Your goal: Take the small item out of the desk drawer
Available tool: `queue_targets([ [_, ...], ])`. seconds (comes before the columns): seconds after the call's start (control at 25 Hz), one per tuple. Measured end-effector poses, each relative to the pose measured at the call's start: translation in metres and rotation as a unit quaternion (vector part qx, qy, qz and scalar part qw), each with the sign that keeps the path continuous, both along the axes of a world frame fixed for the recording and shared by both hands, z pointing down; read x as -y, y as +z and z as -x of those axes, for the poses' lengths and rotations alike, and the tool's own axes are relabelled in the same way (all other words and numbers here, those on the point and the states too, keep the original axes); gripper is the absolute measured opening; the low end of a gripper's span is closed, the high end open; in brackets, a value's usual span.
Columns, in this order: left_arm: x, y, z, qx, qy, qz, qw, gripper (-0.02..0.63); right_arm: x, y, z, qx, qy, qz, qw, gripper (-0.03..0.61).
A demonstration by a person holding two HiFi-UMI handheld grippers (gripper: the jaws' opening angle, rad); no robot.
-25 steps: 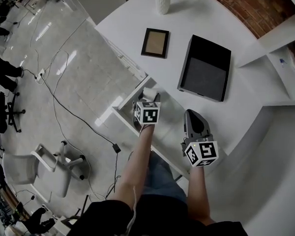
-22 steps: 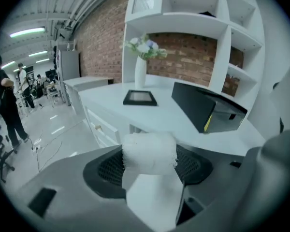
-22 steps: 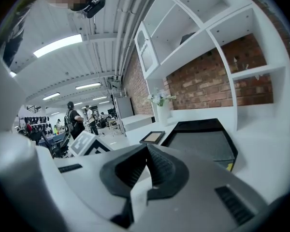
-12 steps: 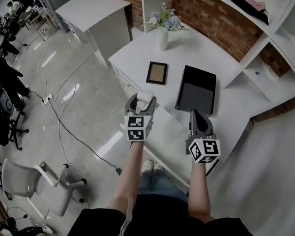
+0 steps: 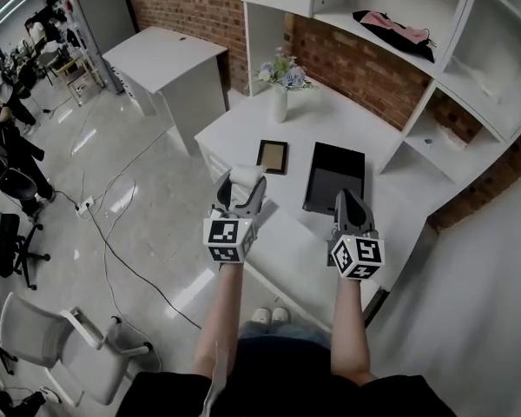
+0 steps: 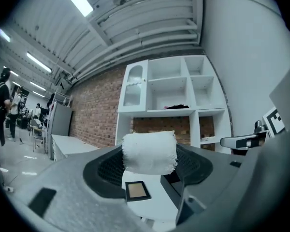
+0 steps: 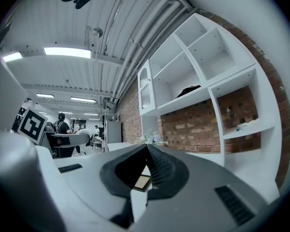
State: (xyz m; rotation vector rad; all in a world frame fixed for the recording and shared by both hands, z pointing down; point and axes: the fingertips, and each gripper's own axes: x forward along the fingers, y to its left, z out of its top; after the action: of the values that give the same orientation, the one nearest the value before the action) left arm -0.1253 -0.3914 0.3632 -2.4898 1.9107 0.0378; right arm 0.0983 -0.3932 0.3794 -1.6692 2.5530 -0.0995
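Note:
A small white roll of cloth with frayed ends point(image 5: 241, 176) sits between the jaws of my left gripper point(image 5: 244, 187), which is shut on it. In the left gripper view the roll point(image 6: 150, 151) lies crosswise between the dark pads, held in the air above the white desk point(image 5: 243, 129). My right gripper point(image 5: 344, 198) hovers beside it over the desk's near part, jaws shut with nothing in them; its tips point(image 7: 147, 150) meet in the right gripper view. The drawer is hidden beneath my left gripper and arm.
On the desk lie a small brown picture frame point(image 5: 273, 156) and a black tray point(image 5: 334, 178), with a white vase of flowers point(image 5: 280, 89) at the back. White shelves point(image 5: 417, 68) against a brick wall rise behind. Another white desk point(image 5: 165, 59), chairs and floor cables stand left.
My left gripper has risen out of the open drawer with the white roll in it and now hangs above the desk. The head view has lifted and shows more of the room.

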Motion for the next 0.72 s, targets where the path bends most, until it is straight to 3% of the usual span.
queue_targets([
  [0.72, -0.010, 0.004, 0.007, -0.005, 0.010, 0.001, 0.9999, 0.288, -0.006, 0.001, 0.005, -0.020, 0.005, 0.000, 1.000, -0.003],
])
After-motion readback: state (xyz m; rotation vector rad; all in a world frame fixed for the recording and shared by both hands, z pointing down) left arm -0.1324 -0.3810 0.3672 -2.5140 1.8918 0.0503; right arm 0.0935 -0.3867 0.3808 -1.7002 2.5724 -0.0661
